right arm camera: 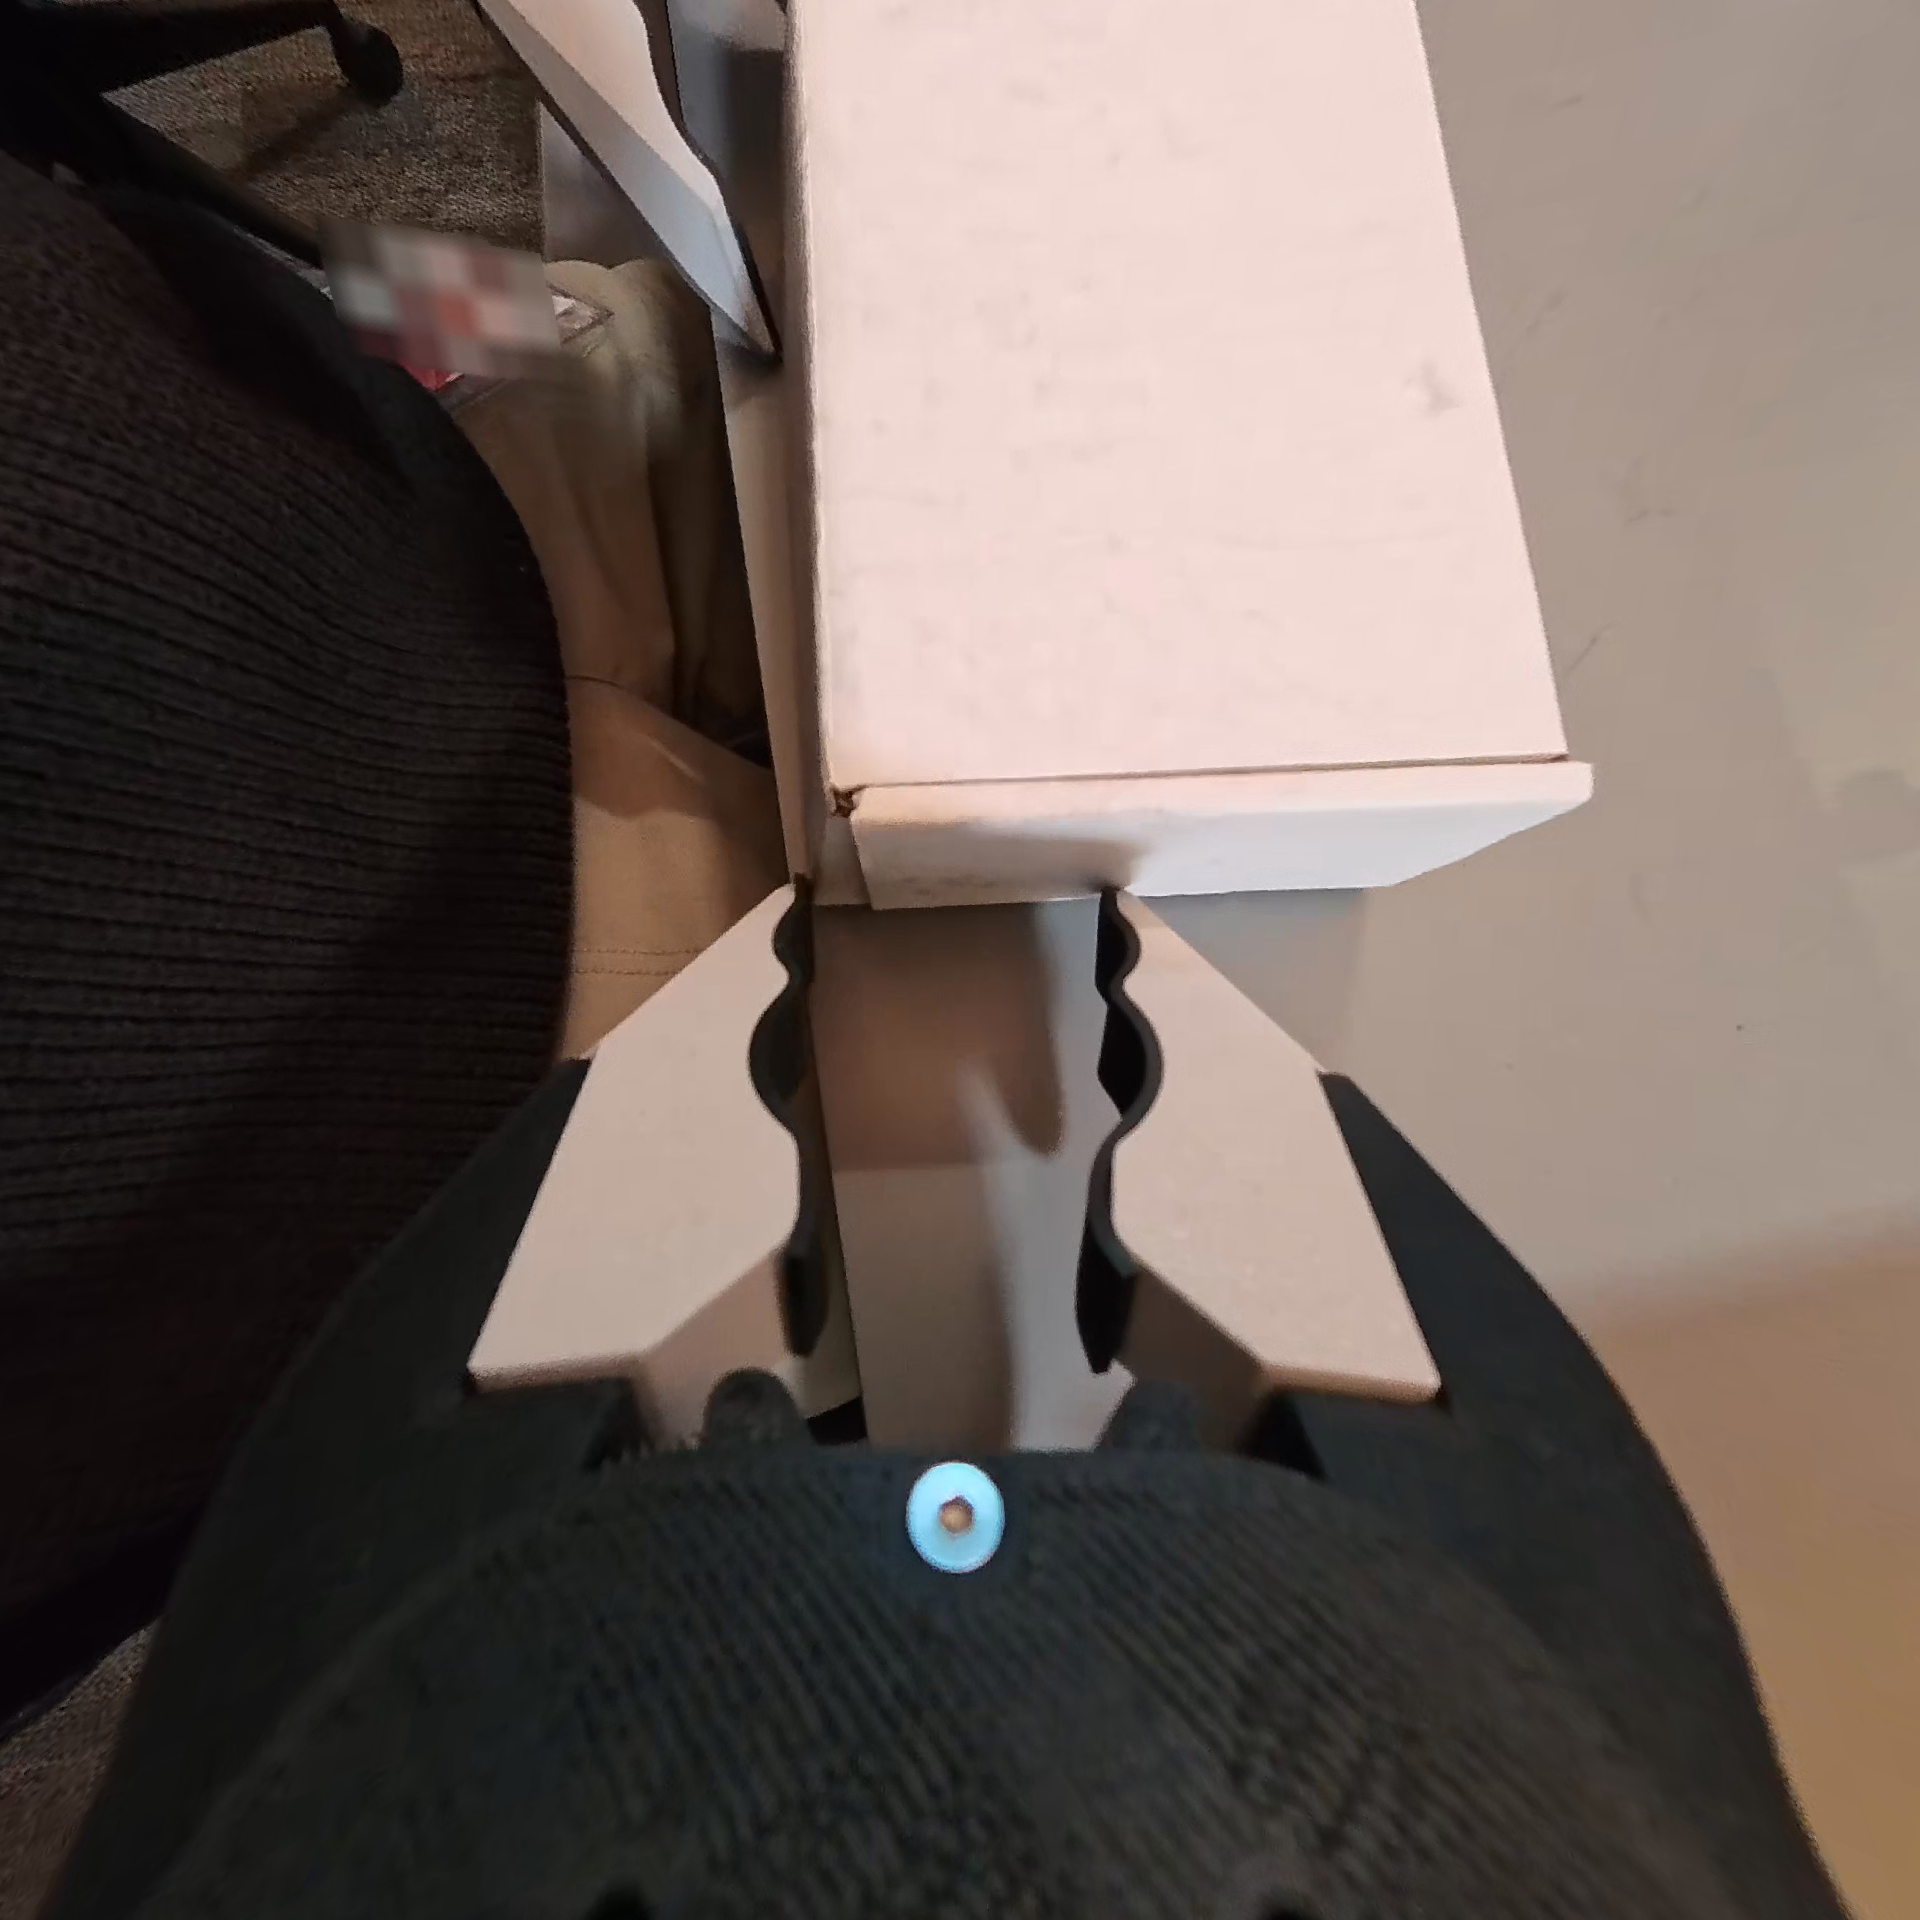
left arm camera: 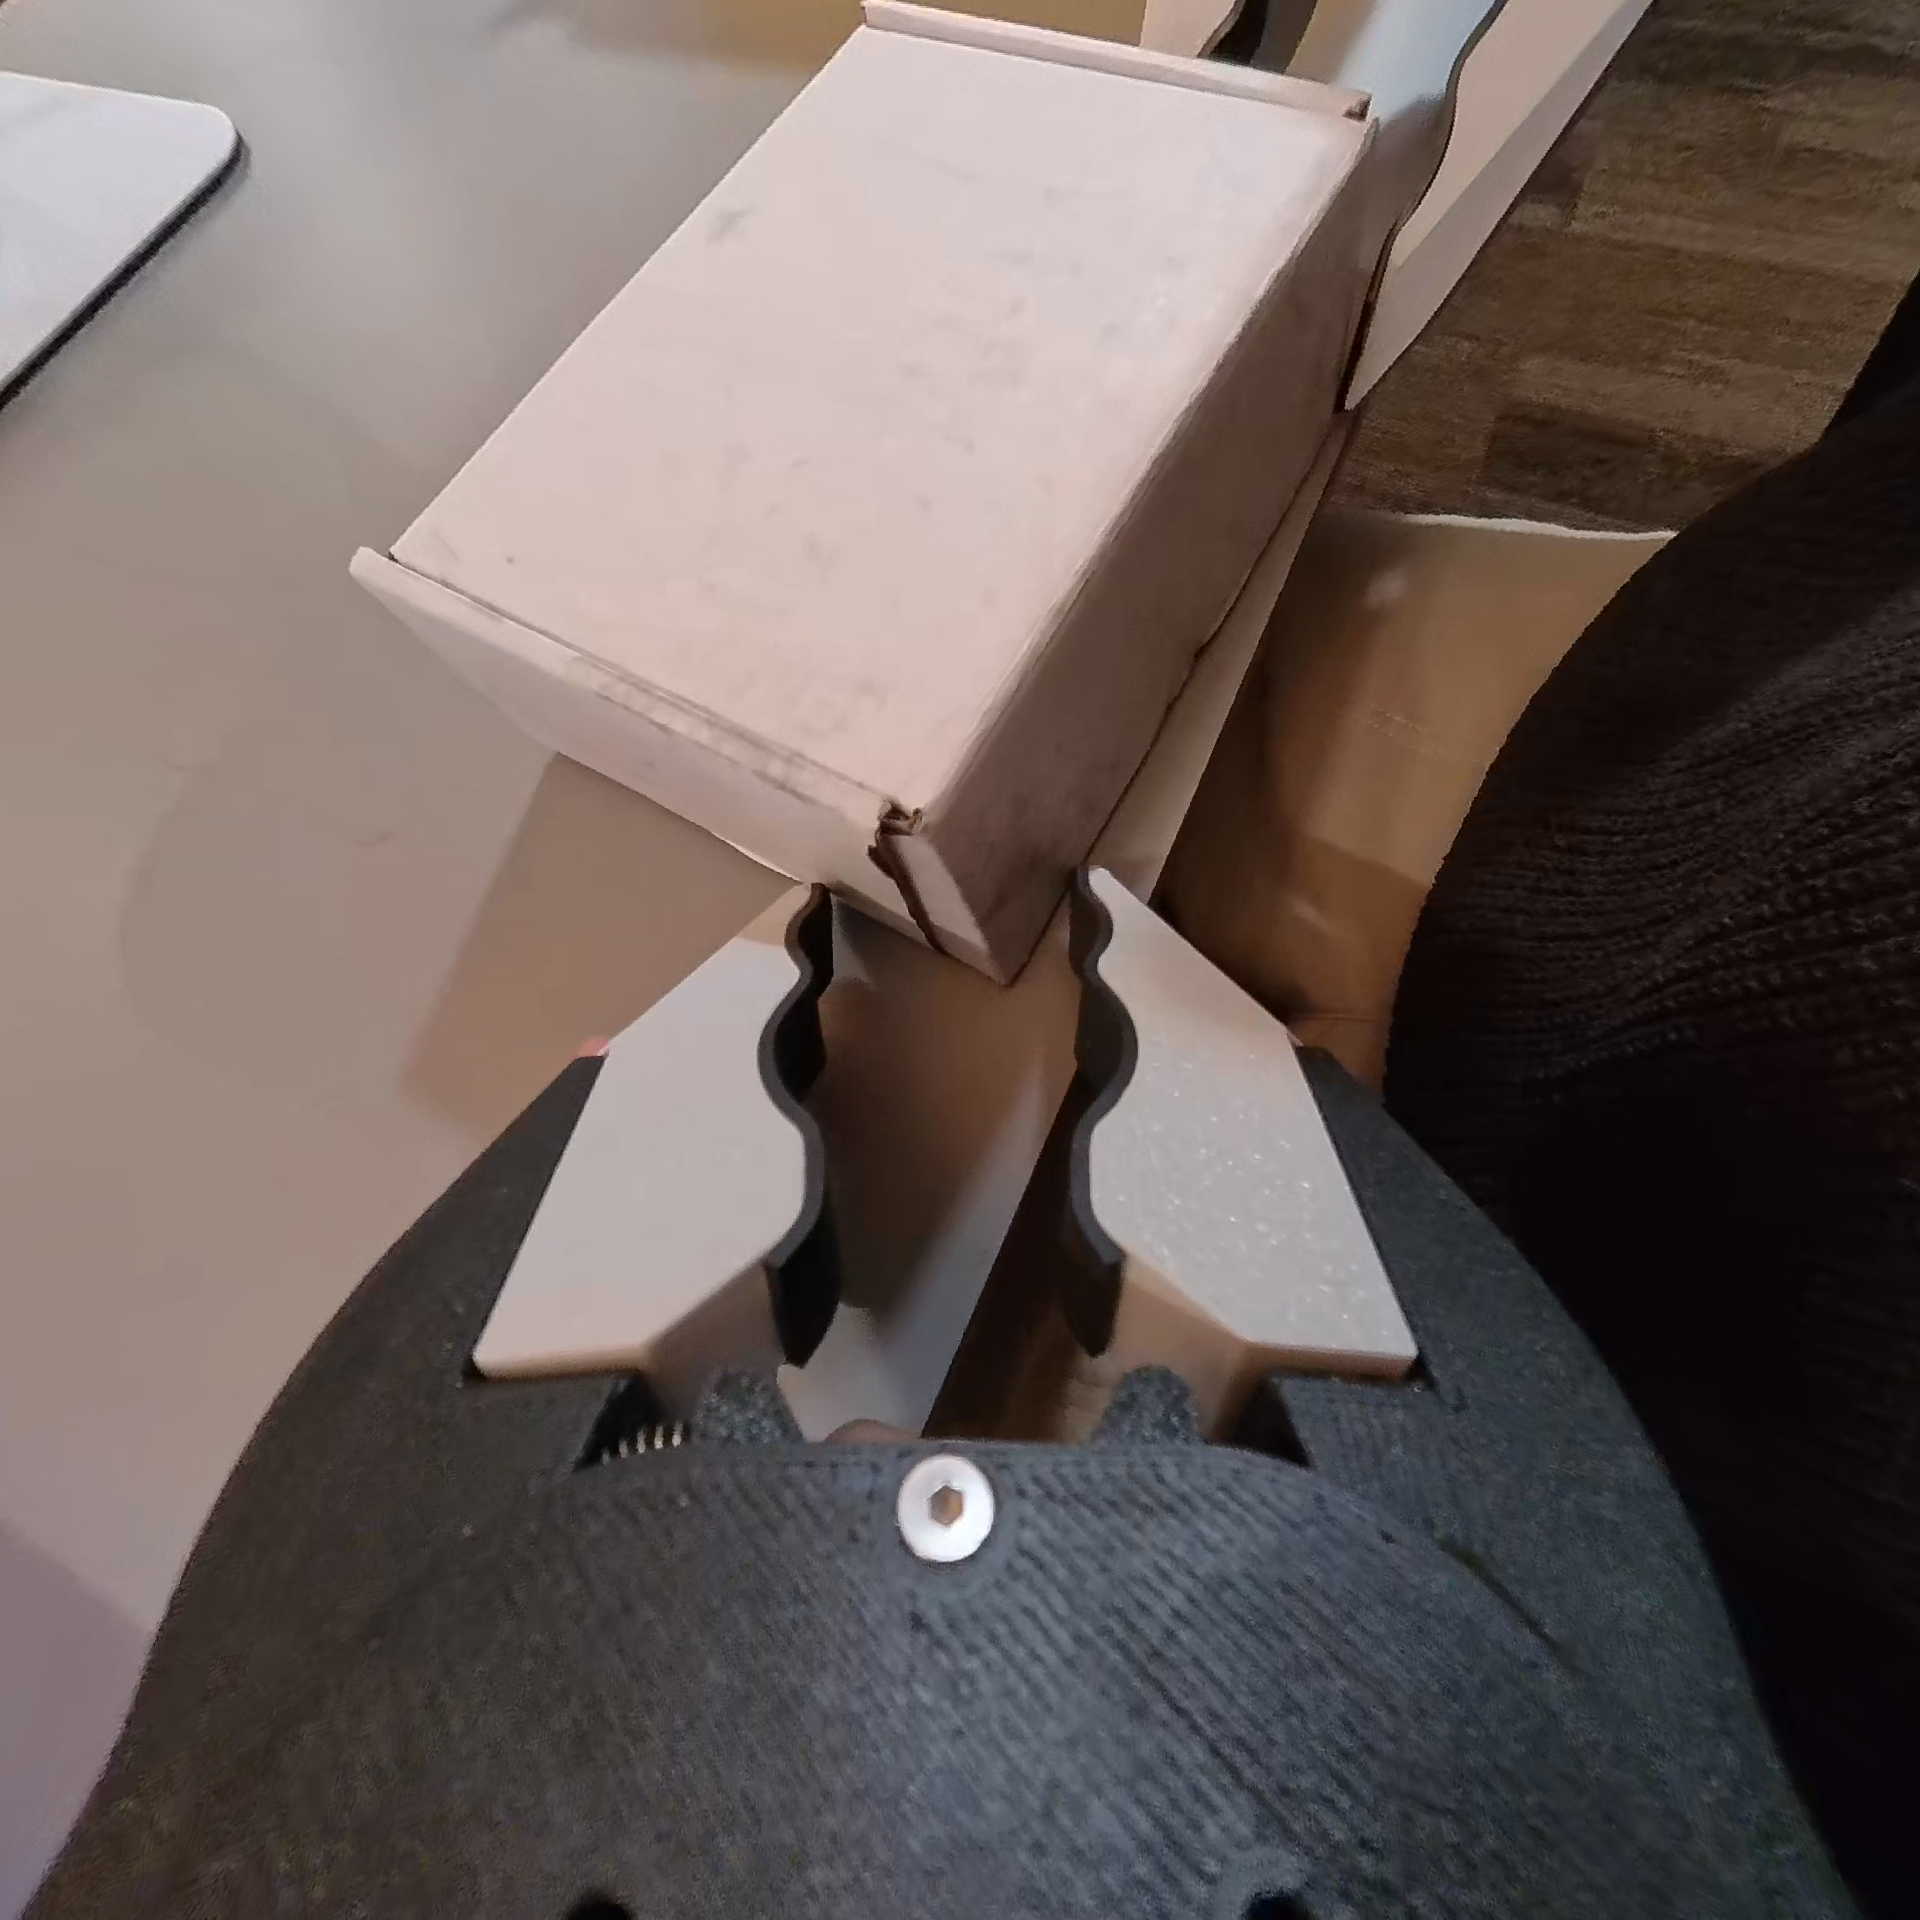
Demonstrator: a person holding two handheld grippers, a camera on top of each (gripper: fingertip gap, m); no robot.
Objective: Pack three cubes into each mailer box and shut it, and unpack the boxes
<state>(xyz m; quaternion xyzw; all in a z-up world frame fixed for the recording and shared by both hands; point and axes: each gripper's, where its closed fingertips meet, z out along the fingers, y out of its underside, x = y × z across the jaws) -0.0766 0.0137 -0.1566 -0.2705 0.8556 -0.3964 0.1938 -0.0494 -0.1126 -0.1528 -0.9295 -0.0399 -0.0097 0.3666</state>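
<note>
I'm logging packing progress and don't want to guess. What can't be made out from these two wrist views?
- Contents of the white mailer box: both views show it shut, so any cubes are hidden.
- Left claw grip: the box's corner covers the fingertips.
- Right claw grip: the box's near edge hides the contact.
- Grey pad: cut off by the left view's edge.

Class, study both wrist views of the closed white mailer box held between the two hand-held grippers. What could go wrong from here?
1. The left hand-held gripper meets the mailer box only at a corner, so the tilted box could pivot or slip.
2. The right hand-held gripper sits at the box's front flap edge; squeezing there might crease it or pop the lid open.
3. The box hangs near the table edge, so a drop may land off the table.
</note>
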